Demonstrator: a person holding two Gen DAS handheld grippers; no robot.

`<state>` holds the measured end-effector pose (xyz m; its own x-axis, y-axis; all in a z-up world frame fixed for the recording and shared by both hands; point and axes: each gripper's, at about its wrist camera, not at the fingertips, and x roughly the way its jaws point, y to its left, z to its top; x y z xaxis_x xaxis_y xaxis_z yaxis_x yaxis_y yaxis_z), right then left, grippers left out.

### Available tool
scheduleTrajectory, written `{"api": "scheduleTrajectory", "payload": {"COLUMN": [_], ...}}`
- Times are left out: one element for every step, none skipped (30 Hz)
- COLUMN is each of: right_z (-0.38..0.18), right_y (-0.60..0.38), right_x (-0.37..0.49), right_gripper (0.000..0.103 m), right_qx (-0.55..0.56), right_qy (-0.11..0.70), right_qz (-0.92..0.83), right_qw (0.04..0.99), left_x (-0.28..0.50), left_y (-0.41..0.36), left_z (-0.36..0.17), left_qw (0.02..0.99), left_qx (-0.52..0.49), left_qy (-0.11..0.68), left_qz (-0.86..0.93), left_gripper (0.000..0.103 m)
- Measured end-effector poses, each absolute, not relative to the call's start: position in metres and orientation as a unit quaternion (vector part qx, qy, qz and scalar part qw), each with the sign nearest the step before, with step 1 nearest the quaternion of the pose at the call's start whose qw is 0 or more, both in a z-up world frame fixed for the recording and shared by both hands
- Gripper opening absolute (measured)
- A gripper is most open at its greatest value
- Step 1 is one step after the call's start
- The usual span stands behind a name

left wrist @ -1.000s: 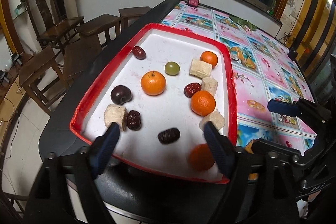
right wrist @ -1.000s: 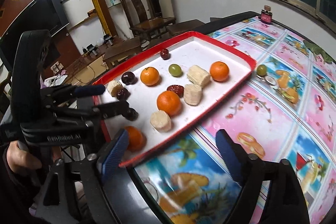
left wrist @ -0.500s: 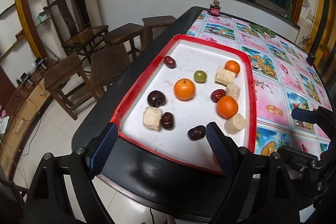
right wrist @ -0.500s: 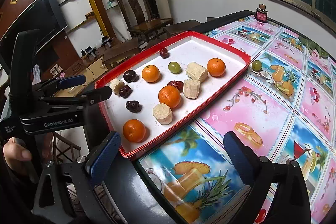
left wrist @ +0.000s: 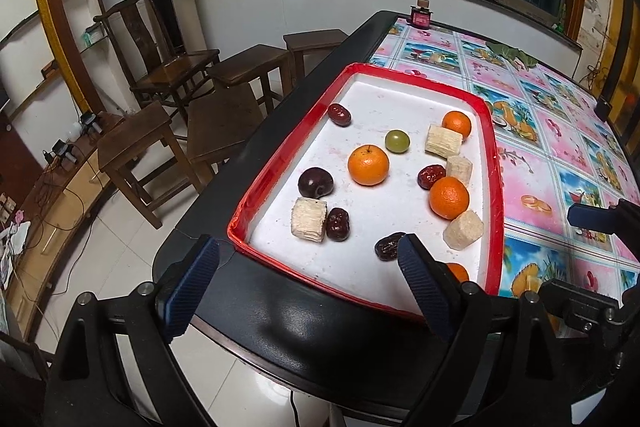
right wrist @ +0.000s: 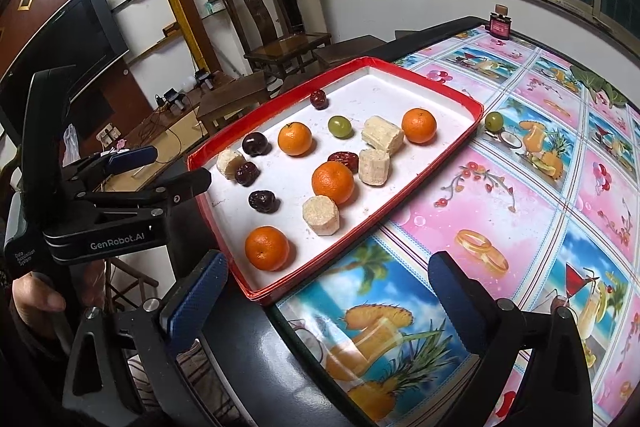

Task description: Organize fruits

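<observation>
Four oranges (right wrist: 333, 183), dates, grapes and cut banana pieces lay loose in the red-rimmed tray (left wrist: 496, 187) on the tabletop. They looked light, round, bruisable; I'd grip across their middles. My jaws, just widened, stood apart, empty.

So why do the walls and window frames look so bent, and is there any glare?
Left wrist view: a fisheye lens bows the window frames and darkens the corners; a soft white glare patch lies on the table's black rim. Right wrist view: the same bending, a sharp tray, glare on the rim.
</observation>
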<state>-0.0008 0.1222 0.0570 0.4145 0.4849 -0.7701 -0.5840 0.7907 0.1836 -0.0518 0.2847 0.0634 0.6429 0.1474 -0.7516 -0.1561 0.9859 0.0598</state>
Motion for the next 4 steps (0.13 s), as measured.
{"api": "scheduleTrajectory", "payload": {"right_z": [0.0572, 0.0574, 0.0577, 0.0582], "right_y": [0.1225, 0.123, 0.1232, 0.1232], "right_x": [-0.001, -0.0012, -0.0012, -0.0015], "right_gripper": [0.101, 0.101, 0.101, 0.101], "right_qx": [-0.057, -0.057, -0.057, -0.057], "right_qy": [0.437, 0.438, 0.438, 0.437], "right_qz": [0.318, 0.318, 0.318, 0.318], "right_qw": [0.839, 0.839, 0.839, 0.839], "left_x": [-0.052, -0.0522, -0.0523, -0.052], "left_y": [0.2855, 0.2864, 0.2864, 0.2865], "left_z": [0.0633, 0.0631, 0.0631, 0.063], "left_qw": [0.906, 0.906, 0.906, 0.906], "left_qx": [-0.007, -0.01, -0.011, -0.012], "left_qy": [0.414, 0.415, 0.415, 0.415], "left_qz": [0.083, 0.083, 0.084, 0.083], "left_gripper": [0.091, 0.091, 0.091, 0.091]}}
